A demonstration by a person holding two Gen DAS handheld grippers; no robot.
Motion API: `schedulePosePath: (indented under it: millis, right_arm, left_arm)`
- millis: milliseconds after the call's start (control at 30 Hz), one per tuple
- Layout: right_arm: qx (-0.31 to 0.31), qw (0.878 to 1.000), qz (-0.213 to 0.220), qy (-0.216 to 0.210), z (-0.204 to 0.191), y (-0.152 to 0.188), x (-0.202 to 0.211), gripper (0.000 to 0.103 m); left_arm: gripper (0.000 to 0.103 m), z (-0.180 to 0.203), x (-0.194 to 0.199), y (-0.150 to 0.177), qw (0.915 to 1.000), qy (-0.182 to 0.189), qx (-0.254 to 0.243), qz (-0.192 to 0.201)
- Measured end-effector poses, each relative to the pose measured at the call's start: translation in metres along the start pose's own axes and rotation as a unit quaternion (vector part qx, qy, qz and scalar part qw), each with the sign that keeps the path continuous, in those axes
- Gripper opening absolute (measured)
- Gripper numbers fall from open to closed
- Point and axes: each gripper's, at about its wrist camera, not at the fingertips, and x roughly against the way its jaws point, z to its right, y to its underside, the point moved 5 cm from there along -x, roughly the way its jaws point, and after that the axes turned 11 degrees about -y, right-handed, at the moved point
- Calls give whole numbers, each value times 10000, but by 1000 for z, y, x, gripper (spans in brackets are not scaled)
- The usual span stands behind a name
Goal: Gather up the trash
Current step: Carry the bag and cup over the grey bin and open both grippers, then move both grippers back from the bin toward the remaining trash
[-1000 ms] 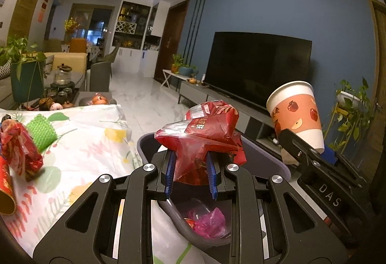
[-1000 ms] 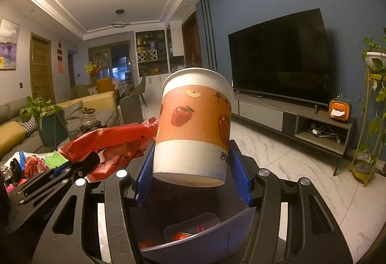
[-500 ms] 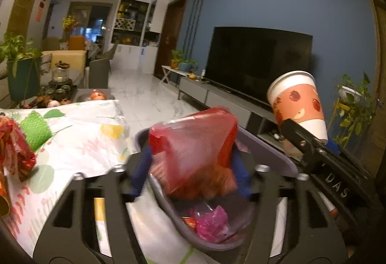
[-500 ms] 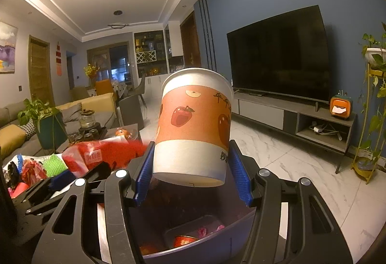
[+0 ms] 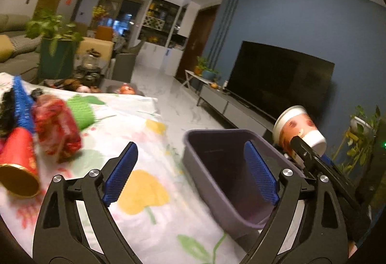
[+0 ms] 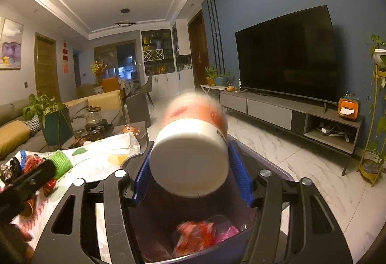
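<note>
My left gripper [image 5: 190,167] is open and empty, above the edge of the flowered tablecloth [image 5: 135,194] and the near wall of the dark bin [image 5: 210,167]. My right gripper [image 6: 191,174] is shut on an orange paper cup [image 6: 190,143] over the bin [image 6: 277,170]. The cup is blurred and tipped forward, its white base towards the camera. The left wrist view shows the paper cup [image 5: 294,129] tilted on the right. A red snack bag [image 6: 195,235] and a pink wrapper [image 6: 226,231] lie inside the bin. On the table lie a crumpled red wrapper [image 5: 56,129] and a red tube [image 5: 17,160].
Green mesh [image 5: 80,112] and blue mesh [image 5: 23,104] lie behind the wrapper. A potted plant [image 5: 55,56] and a tea set [image 5: 89,68] stand past the table. A TV [image 6: 287,51] on a low cabinet [image 6: 289,112] faces an open marble floor [image 6: 301,167].
My left gripper opened and the red snack bag dropped into the bin. That gripper then swung left towards the table. The cup tipped forward in my right gripper.
</note>
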Motion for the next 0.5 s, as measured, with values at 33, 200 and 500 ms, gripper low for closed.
schedulePosePath:
  millis: [33, 200, 500]
  right_arm:
    - [-24, 10000, 14, -28, 0, 0, 0, 75]
    - [-71, 10000, 42, -23, 2, 0, 8, 77]
    - [-52, 9998, 64, -177, -19, 3, 40, 80]
  left_arm:
    - [89, -6, 7, 1, 9999, -94, 6, 40]
    - [91, -27, 31, -1, 9989, -433, -8, 203]
    - [91, -50, 71, -3, 9949, -877, -112, 494]
